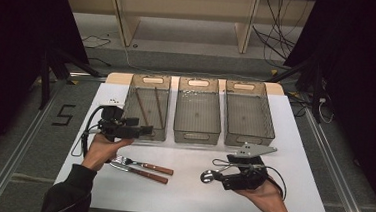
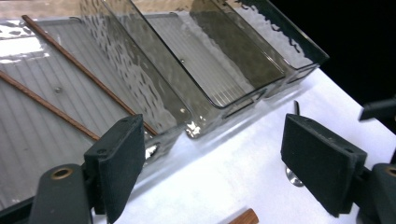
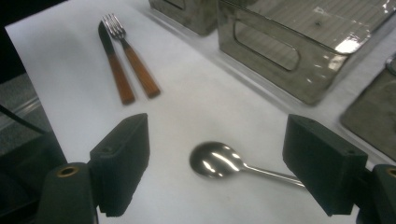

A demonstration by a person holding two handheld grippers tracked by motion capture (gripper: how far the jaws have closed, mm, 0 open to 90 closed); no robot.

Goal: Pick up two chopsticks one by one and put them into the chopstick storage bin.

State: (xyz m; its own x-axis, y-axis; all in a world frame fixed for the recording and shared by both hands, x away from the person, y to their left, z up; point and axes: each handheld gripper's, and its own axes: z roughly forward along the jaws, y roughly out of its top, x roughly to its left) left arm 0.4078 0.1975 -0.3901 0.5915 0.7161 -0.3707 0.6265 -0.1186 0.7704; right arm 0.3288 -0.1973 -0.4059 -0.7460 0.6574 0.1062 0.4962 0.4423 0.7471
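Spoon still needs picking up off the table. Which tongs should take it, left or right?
Right. The right tongs are open with the spoon lying between their jaws. The left tongs sit by the bin holding the chopsticks, farther from the spoon.

Our right gripper over a spoon

Our jaws stand wide apart, the spoon's bowl between them; a knife and fork lie beyond.
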